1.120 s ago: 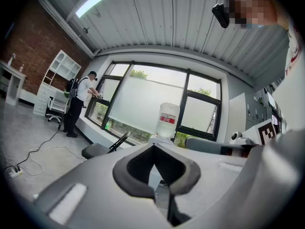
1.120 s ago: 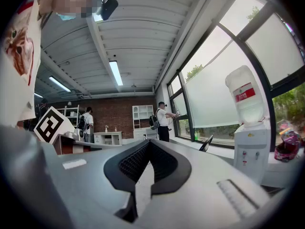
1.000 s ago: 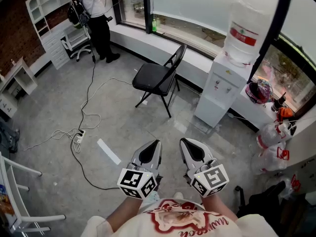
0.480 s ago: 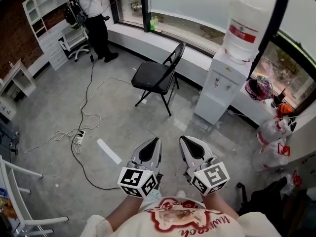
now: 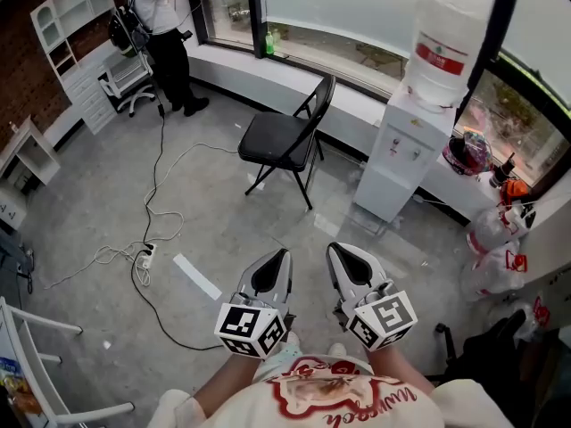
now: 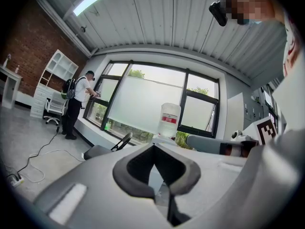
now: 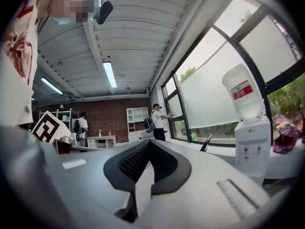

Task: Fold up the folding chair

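Observation:
The black folding chair [image 5: 278,141] stands unfolded on the grey floor by the window ledge, its seat flat and its back towards the window. Both grippers are held side by side near my body, well short of the chair and pointing level towards it. The left gripper [image 5: 278,259] is shut with nothing in it, and so is the right gripper [image 5: 337,253]. In the left gripper view the chair [image 6: 102,150] shows far beyond the closed jaw tips [image 6: 153,147]. In the right gripper view only the chair back [image 7: 206,143] shows, right of the closed tips [image 7: 149,143].
A white water dispenser [image 5: 397,159] with a large bottle [image 5: 442,52] stands right of the chair. Black cables [image 5: 159,194] and a power strip [image 5: 143,257] lie on the floor at left. A person [image 5: 161,25] stands at the far window. Bags [image 5: 495,239] sit at right.
Both grippers and the view have edged slightly forward towards the chair. Both stay shut, and the chair has not moved.

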